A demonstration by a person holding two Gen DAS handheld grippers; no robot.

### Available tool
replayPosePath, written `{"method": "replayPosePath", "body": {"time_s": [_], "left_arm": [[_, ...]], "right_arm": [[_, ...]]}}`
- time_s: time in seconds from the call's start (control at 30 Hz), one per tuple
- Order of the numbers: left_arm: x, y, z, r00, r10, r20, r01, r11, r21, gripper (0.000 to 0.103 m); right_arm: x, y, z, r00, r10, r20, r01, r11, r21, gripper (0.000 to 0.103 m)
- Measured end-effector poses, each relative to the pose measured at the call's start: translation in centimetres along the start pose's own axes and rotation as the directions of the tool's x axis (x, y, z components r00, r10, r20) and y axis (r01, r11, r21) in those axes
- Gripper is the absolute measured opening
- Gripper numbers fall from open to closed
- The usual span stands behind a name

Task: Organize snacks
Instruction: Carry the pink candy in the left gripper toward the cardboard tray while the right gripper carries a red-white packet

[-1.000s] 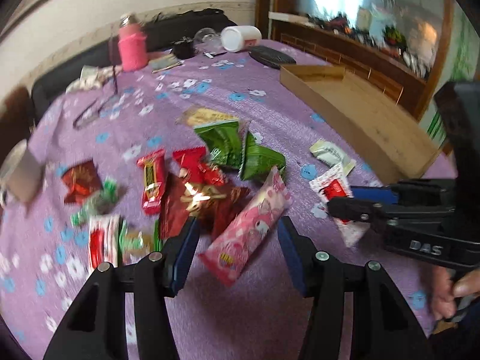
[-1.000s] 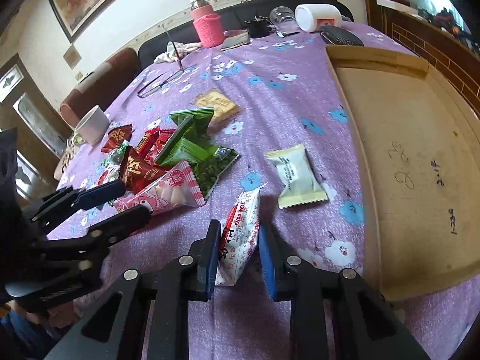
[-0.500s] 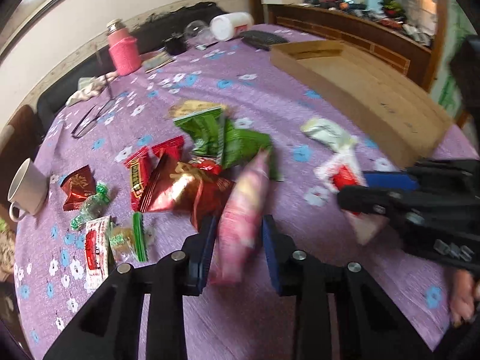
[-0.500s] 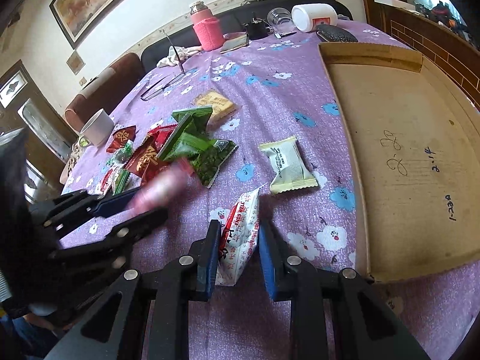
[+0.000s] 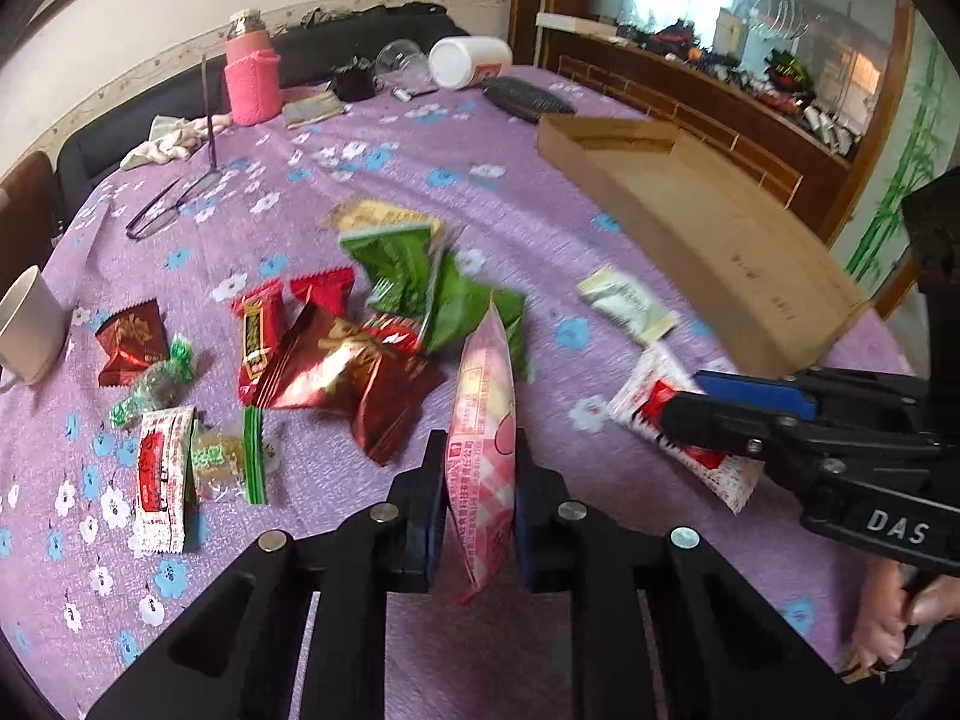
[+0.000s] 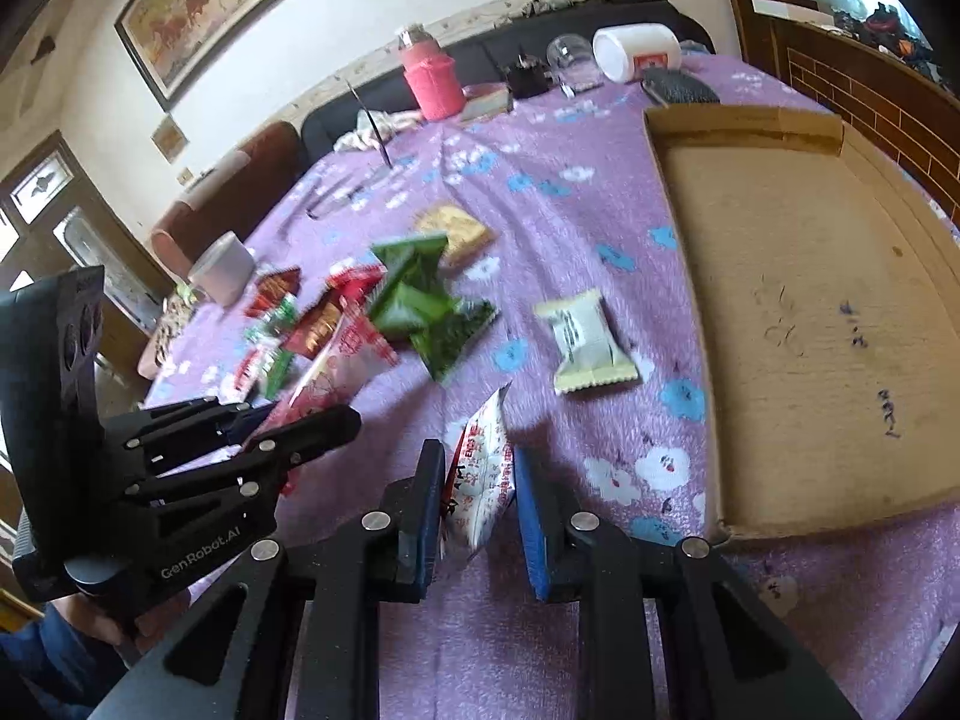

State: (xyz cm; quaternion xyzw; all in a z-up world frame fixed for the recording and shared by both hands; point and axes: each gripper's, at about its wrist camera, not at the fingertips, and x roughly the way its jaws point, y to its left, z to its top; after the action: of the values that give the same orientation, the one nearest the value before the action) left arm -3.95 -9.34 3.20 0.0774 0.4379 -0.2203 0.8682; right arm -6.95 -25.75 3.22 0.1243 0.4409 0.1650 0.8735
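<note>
A pink snack packet (image 5: 480,396) stands on edge between the fingers of my left gripper (image 5: 477,450). The jaws are closing tight on it and the pads press both its sides. My right gripper (image 6: 474,462) is shut on a white-and-red packet (image 6: 489,420), held just above the purple cloth. In the left wrist view that gripper (image 5: 690,396) comes in from the right. Green packets (image 5: 408,276), red packets (image 5: 336,366) and a pale packet (image 6: 588,336) lie loose on the table. A shallow cardboard tray (image 6: 810,300) lies to the right with nothing in it.
A white mug (image 5: 30,324) stands at the left edge. At the far side are a pink bottle (image 5: 252,78), a white jar on its side (image 5: 468,60), glasses (image 5: 168,204) and a dark case (image 5: 528,99). A hand (image 5: 900,618) grips the right handle.
My left gripper's fingers came together on the pink packet, which turned from flat to on edge. The right gripper kept its grip on the white-and-red packet.
</note>
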Motion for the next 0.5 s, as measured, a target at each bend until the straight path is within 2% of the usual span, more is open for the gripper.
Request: {"method": "replayPosePath", "body": {"time_s": [0.27,0.37,0.5], "left_arm": [[-1.6,-1.3,1.5,0.998,-0.04,0.046,0.04,0.999,-0.005,0.018],[-1.9,-1.5,2.3,0.997,-0.064,0.051,0.065,0.998,-0.017,0.018],[-2.4,-1.9,3.3,0.996,-0.06,0.072,0.061,0.998,-0.013,0.018]], "right_arm": [[-0.8,-0.8,0.4,1.0,0.002,0.005,-0.002,1.0,0.021,0.018],[-1.7,-1.5,0.8,0.999,0.038,0.035,-0.04,0.998,0.054,0.018],[-2.9,-2.1,1.6,0.998,0.023,0.055,-0.026,0.998,0.048,0.018]]}}
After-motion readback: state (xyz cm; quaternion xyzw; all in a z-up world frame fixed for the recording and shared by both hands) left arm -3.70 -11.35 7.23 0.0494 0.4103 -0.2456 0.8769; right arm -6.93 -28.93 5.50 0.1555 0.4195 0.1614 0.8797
